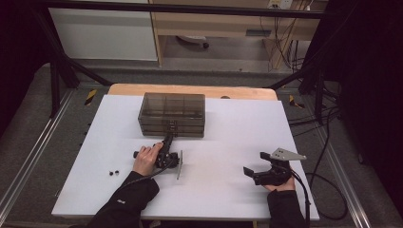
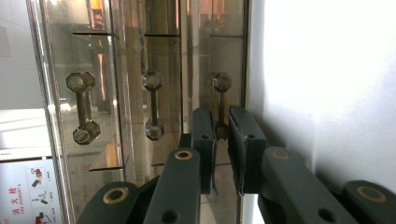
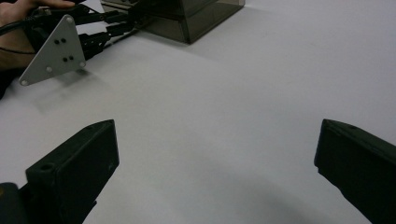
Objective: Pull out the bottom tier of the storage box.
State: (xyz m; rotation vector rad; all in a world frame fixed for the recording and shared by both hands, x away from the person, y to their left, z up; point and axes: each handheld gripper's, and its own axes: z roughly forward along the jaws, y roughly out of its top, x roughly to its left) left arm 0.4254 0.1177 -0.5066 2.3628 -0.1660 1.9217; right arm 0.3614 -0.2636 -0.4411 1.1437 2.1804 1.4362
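Note:
A smoky see-through drawer box [image 1: 172,114] stands at the back middle of the white table [image 1: 228,142]. Its front shows three dumbbell-shaped handles, one per drawer. My left gripper [image 1: 168,139], turned on its side, reaches the box front. Its jaws are shut on the handle of the bottom drawer [image 2: 219,84], the one nearest the table top, with the pads [image 2: 204,140] pinching the handle's bar. My right gripper [image 1: 255,163] rests on the table at the right, well away from the box. That gripper [image 3: 217,154] is open, with bare table between its jaws.
Two small black bits [image 1: 113,173] lie on the table left of the left hand. The other two handles [image 2: 153,105] sit beside the gripped one. The left gripper's grey plate [image 3: 53,49] and the box corner [image 3: 196,18] show in the right gripper view. Dark frame bars and cables surround the table.

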